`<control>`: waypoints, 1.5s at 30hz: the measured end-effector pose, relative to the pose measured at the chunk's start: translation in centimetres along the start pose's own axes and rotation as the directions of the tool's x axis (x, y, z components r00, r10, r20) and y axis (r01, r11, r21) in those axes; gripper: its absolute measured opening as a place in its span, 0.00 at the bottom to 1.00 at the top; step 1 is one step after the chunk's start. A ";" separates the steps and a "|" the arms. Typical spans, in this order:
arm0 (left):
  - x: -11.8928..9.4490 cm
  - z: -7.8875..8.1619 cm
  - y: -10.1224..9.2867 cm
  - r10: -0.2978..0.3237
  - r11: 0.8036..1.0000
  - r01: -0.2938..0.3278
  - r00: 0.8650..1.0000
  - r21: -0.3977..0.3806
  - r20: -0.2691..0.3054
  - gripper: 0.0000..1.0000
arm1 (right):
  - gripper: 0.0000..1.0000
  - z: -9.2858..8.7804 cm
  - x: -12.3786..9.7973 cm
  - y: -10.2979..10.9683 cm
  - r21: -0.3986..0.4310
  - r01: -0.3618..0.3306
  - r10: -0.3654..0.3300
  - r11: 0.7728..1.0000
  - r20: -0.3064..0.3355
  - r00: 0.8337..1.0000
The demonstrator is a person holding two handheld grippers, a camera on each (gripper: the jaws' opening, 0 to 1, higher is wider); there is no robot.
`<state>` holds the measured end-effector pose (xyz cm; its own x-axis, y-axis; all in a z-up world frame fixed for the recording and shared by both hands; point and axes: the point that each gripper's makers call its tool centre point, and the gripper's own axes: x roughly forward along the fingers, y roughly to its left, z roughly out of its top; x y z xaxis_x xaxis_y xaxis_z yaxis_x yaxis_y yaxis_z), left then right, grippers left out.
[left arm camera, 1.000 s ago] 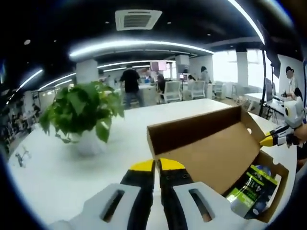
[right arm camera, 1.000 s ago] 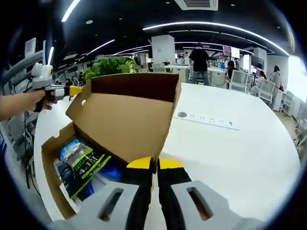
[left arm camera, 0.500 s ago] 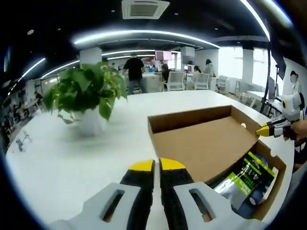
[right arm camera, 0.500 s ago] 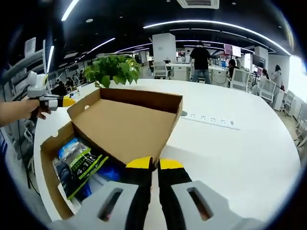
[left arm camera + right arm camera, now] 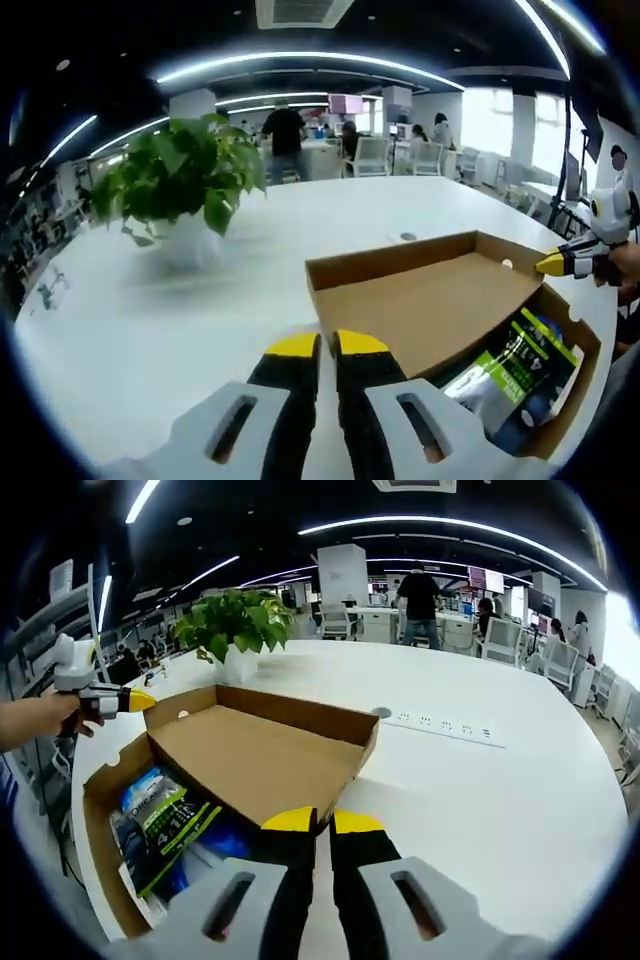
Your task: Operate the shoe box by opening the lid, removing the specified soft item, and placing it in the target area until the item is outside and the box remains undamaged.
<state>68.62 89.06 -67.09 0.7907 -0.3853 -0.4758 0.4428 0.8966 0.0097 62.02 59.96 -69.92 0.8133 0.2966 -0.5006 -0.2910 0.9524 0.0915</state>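
Now the box (image 5: 105,825) sits open on the white table (image 5: 480,800), at the lower left of the right gripper view and the lower right of the left gripper view. Its lid (image 5: 255,760) is folded back, nearly flat. Inside lies a soft pack (image 5: 165,820) with green, black and blue print; a big "4" shows, but the rest is too small to read. The right gripper (image 5: 322,822) is clenched, its yellow tips together, just at the lid's near edge. The left gripper (image 5: 327,345) is clenched too, holding nothing, right beside the lid (image 5: 430,310). A plant (image 5: 180,185) stands at the upper left of the left gripper view.
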 end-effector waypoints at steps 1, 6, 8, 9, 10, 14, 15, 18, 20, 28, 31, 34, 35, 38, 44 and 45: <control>0.0 -0.1 -0.1 -0.002 1.000 0.002 1.000 0.002 -0.003 0.03 | 0.03 0.0 0.0 0.0 0.002 0.000 0.000 1.000 -0.002 1.000; -0.3 -0.8 -0.5 -0.011 1.000 0.011 1.000 0.012 -0.023 0.05 | 0.04 0.0 0.0 -0.1 0.014 -0.002 0.002 1.000 -0.010 1.000; -0.5 -0.9 -0.5 -0.010 1.000 0.011 1.000 0.011 -0.027 0.05 | 0.04 0.0 0.0 -0.1 0.015 -0.005 0.005 1.000 -0.013 1.000; -0.7 -0.9 -0.5 -0.009 1.000 0.010 1.000 0.011 -0.027 0.05 | 0.04 0.0 0.0 -0.1 0.015 -0.006 0.006 1.000 -0.013 1.000; -0.9 -1.0 -0.5 -0.008 1.000 0.009 1.000 0.010 -0.027 0.05 | 0.05 0.0 0.0 -0.1 0.018 -0.007 0.007 1.000 -0.014 1.000; -1.5 -1.0 -0.5 -0.005 1.000 0.005 1.000 0.010 -0.027 0.05 | 0.05 0.0 -0.1 -0.2 0.022 -0.011 0.012 1.000 -0.017 1.000; -1.8 -1.1 -0.5 -0.004 1.000 0.004 1.000 0.010 -0.027 0.06 | 0.05 0.0 -0.1 -0.1 0.021 -0.012 0.012 1.000 -0.019 1.000; -2.5 -1.1 -0.7 -0.003 1.000 0.004 1.000 0.003 -0.026 0.06 | 0.04 0.1 -0.5 0.0 0.016 -0.011 0.012 1.000 -0.017 1.000; -3.0 -1.1 -1.0 -0.008 1.000 0.008 1.000 0.001 -0.026 0.07 | 0.04 0.1 -1.0 0.0 0.012 -0.010 0.010 1.000 -0.015 1.000; -4.6 -2.3 -2.9 -0.034 0.999 0.036 0.998 0.023 -0.055 0.09 | 0.07 0.0 -2.9 0.4 -0.005 -0.008 0.008 1.000 0.000 1.000; -5.3 -2.6 -3.7 -0.049 0.998 0.051 0.997 0.022 -0.061 0.10 | 0.09 0.0 -3.7 0.8 -0.004 -0.011 0.011 1.000 0.006 1.000; -5.7 -3.1 -4.4 -0.063 0.998 0.065 0.995 0.020 -0.071 0.11 | 0.10 -0.1 -4.4 1.8 -0.010 -0.025 0.025 1.000 0.011 1.000; -5.8 -3.2 -4.6 -0.067 0.997 0.069 0.995 0.020 -0.074 0.11 | 0.10 -0.2 -4.6 2.0 -0.010 -0.028 0.028 1.000 0.011 1.000; -6.2 -3.7 -5.1 -0.078 0.997 0.080 0.993 0.018 -0.083 0.12 | 0.11 -0.6 -5.0 3.2 -0.005 -0.050 0.050 0.999 0.011 0.999; -7.1 -4.7 -6.5 -0.106 0.994 0.109 0.989 0.016 -0.104 0.14 | 0.12 -1.9 -5.4 5.3 -0.005 -0.097 0.097 0.995 -0.031 0.995; -7.1 -4.8 -6.6 -0.111 0.994 0.113 0.988 0.014 -0.106 0.14 | 0.12 -2.0 -5.5 5.6 -0.007 -0.102 0.102 0.995 -0.032 0.994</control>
<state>58.01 86.93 -67.97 0.6877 -0.4570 -0.5641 0.5351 0.8442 -0.0316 54.97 63.51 -68.37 0.7627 0.3898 -0.5160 -0.3762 0.9165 0.1362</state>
